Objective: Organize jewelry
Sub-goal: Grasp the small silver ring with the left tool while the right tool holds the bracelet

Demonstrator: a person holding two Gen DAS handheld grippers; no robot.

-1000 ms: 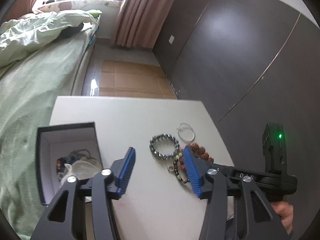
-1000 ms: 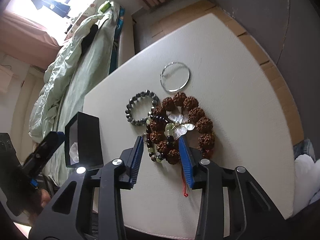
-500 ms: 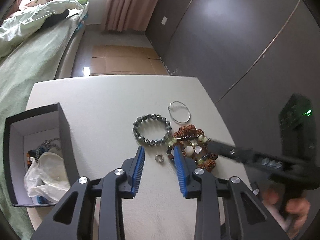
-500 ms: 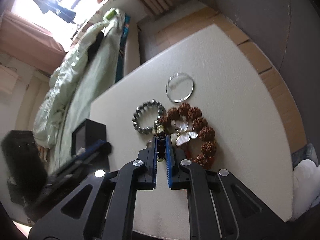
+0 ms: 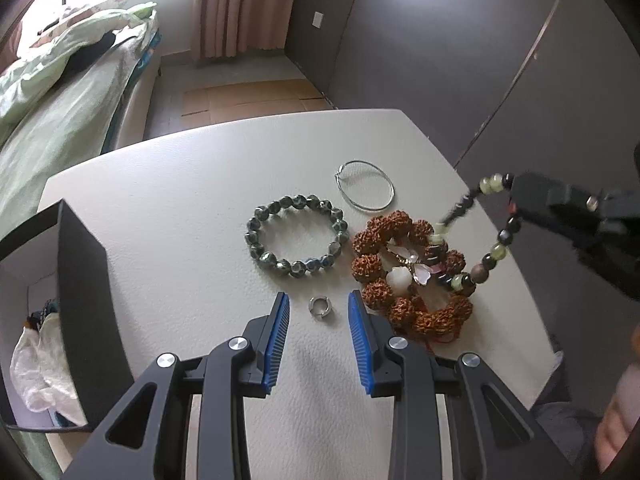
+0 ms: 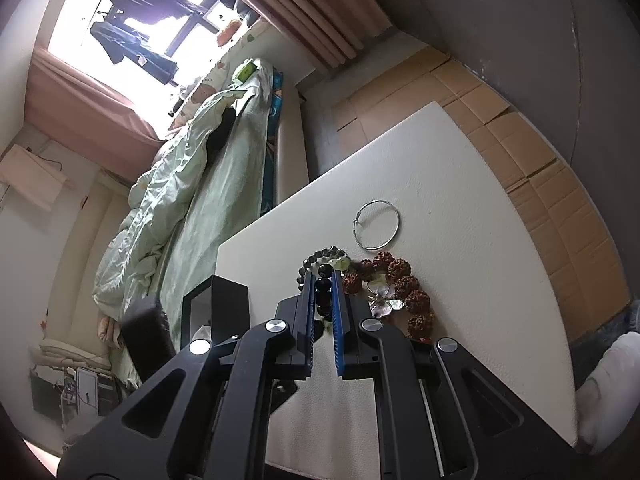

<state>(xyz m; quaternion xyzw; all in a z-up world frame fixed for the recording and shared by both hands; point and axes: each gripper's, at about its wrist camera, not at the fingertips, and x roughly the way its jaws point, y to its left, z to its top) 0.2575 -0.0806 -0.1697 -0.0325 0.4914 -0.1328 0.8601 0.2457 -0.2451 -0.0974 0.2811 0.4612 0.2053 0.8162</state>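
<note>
Lifting the beaded strand

Left view: the open left tongs (image 5: 316, 330) now straddle a small ring (image 5: 319, 306) near the table's (image 5: 180, 184) front edge.

Right view: the right tongs (image 6: 322, 304), closed since a second ago, raise the mixed-bead bracelet (image 6: 324, 286), ready for the box (image 6: 228, 304).

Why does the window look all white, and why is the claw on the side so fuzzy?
Right wrist view: the window is blown out by daylight, so the hanging clothes show only as dark shapes. Left wrist view: the right claw holding the mixed bead bracelet is smeared by motion blur, while the small silver ring between the left claw stays sharp.
</note>
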